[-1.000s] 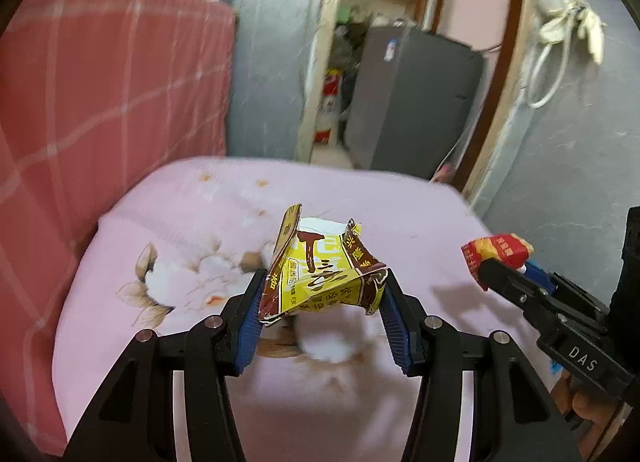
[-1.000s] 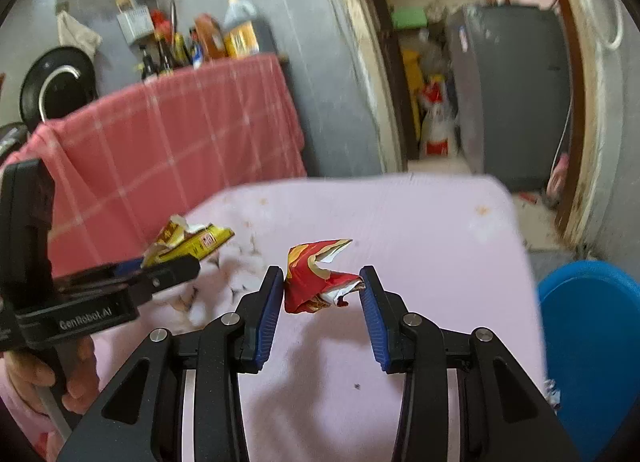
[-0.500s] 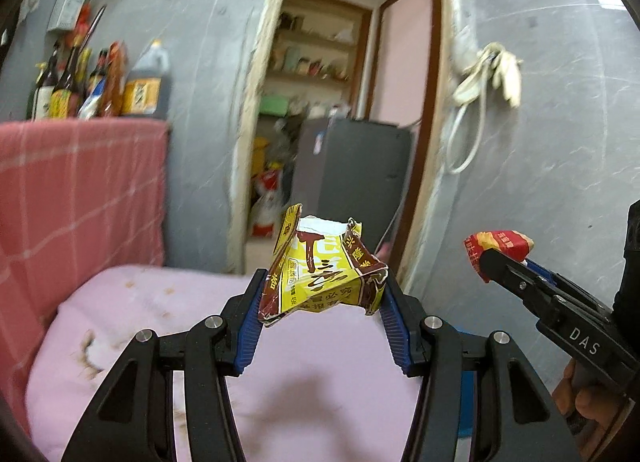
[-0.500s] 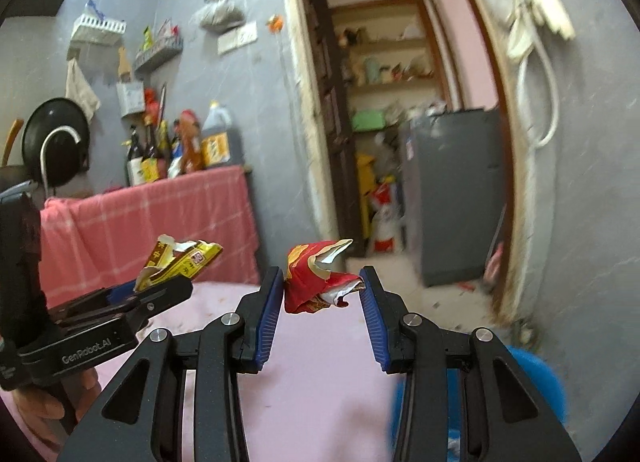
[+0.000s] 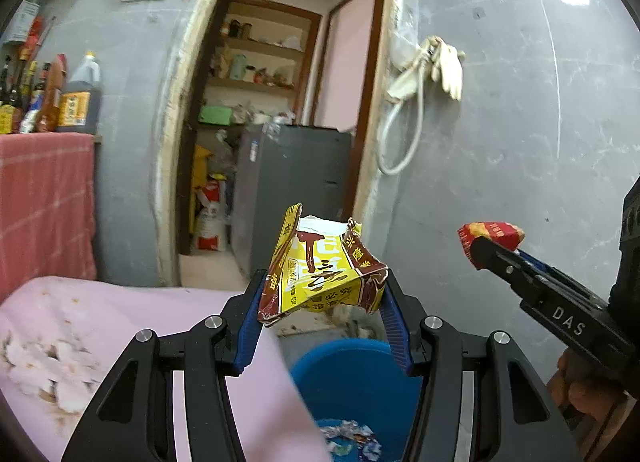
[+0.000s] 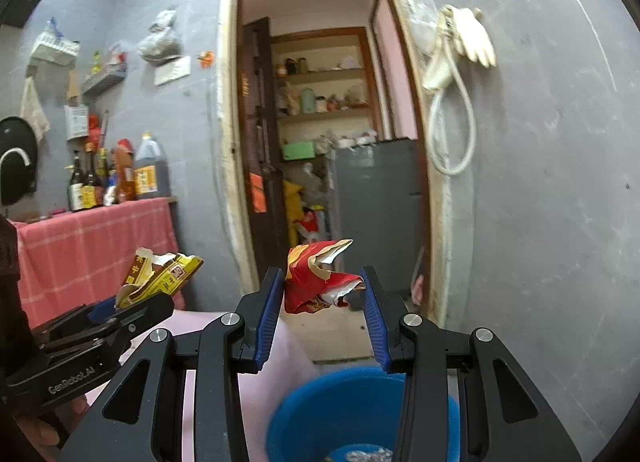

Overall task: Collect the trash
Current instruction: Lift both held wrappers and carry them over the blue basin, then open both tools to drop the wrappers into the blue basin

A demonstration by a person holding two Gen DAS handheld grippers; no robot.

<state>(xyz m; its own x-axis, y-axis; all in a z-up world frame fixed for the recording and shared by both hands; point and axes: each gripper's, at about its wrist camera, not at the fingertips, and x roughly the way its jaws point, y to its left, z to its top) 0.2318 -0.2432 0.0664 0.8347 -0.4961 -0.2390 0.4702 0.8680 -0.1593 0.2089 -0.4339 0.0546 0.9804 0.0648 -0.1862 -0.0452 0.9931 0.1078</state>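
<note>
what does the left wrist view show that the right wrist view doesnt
Only the left wrist view: the stained top of the pink floral tablecloth.

Only the right wrist view: a black pan hanging on the wall.

Both: the crumpled yellow wrapper in the left gripper, the crumpled red wrapper in the right gripper, and the blue plastic bin below.
</note>
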